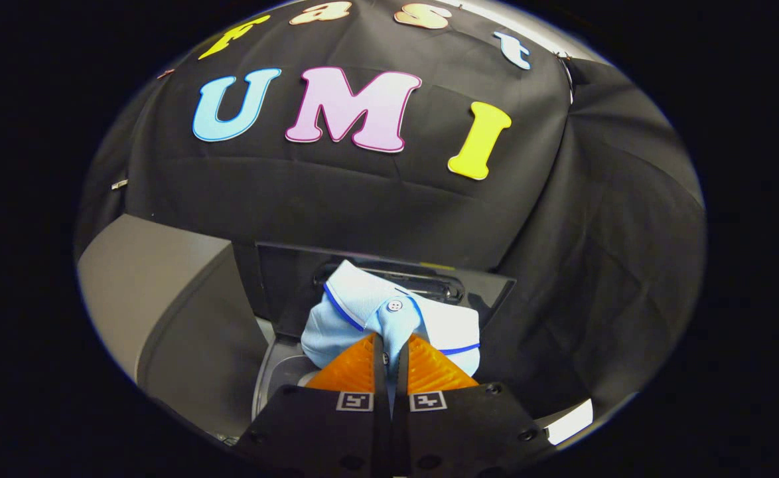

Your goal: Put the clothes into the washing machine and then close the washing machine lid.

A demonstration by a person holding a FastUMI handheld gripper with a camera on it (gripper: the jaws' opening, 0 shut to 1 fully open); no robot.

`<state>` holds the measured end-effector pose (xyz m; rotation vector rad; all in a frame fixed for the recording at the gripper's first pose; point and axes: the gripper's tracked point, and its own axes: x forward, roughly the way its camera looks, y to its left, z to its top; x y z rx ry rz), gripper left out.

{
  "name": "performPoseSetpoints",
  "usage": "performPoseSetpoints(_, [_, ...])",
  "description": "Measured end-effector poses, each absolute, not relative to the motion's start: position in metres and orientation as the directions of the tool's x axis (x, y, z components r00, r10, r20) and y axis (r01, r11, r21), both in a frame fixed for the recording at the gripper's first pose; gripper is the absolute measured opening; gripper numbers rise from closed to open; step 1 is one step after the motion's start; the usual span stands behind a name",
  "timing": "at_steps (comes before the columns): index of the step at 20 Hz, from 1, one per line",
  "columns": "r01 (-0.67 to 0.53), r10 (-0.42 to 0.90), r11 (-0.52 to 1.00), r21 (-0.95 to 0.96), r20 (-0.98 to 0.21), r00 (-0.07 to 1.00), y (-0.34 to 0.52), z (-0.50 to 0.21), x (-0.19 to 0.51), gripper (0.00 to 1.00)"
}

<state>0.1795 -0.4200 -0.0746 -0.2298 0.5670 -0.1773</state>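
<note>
Currently the gripper [390, 362] is pinching a light blue polo shirt with dark blue trim and a white button [389, 315] — both fingers [353, 368] are pressing a fold of the fabric between them. The garment is bunching just ahead of the fingertips and hanging over the grey washing machine [164, 305], whose dark raised lid [283, 279] is standing behind the shirt. Below the fabric a pale curved rim [277, 372] — probably the drum opening — is showing.

black cloth wall [376, 199] | behind | grey panel [157, 292] | left, below cloth
</note>
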Motion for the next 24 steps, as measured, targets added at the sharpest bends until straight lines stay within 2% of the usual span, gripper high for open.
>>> performPoseSetpoints(9, [0.072, -0.216, 0.962, -0.263, -0.572, 0.791, -0.431, -0.157, 0.182, 0.05])
performPoseSetpoints(17, [0.049, -0.211, 0.968, -0.245, -0.698, 0.685, -0.448, -0.253, 0.163, 0.05])
performPoseSetpoints(24, [0.027, -0.207, 0.971, -0.240, -0.774, 0.598, -0.448, -0.309, 0.143, 0.05])
